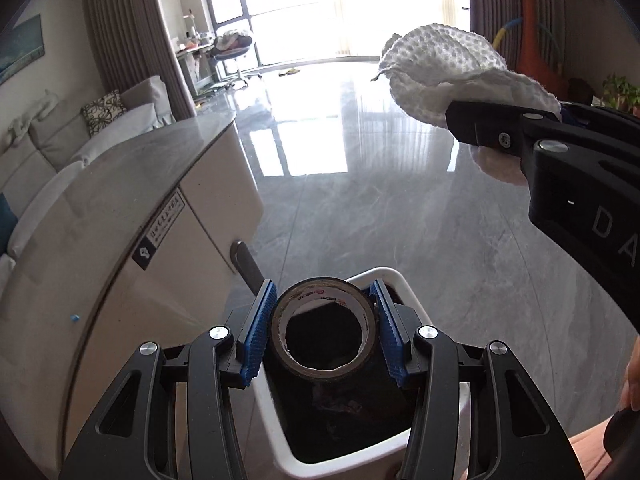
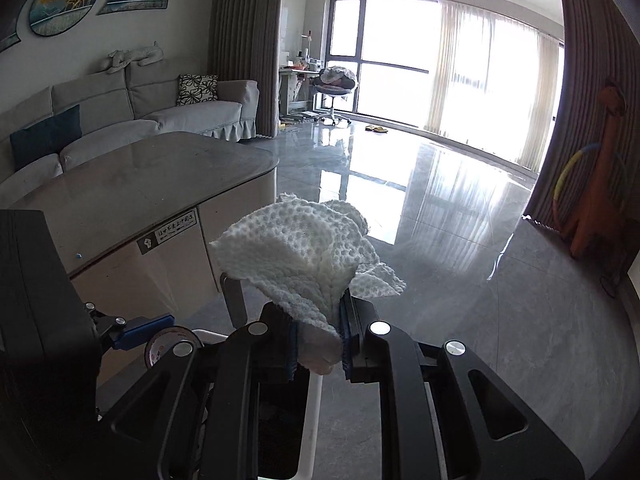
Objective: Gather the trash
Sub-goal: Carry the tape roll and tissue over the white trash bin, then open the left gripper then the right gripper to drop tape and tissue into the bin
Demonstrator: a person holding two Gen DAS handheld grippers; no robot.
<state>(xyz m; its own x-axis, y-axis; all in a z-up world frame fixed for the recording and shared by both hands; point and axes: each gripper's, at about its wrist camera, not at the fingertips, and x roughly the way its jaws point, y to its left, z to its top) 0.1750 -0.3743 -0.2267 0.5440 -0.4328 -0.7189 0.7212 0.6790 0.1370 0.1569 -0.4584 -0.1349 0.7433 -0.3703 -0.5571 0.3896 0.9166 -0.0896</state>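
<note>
Over the bin [image 1: 394, 280], the left gripper [image 1: 325, 334] clamps the tape roll [image 1: 325, 334], its hole facing the camera, directly above the opening. Right gripper [image 2: 319, 344] pinches the tissue [image 2: 304, 256] just beside.

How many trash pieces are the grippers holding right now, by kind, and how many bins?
Tape roll, in left gripper: 1
Paper towel, in right gripper: 1
White bin: 1
Total: 3

White dimpled paper towel [image 2: 304, 256], black tape roll [image 1: 324, 330], white bin [image 1: 404, 284], glossy grey marbled floor [image 1: 400, 216].
</note>
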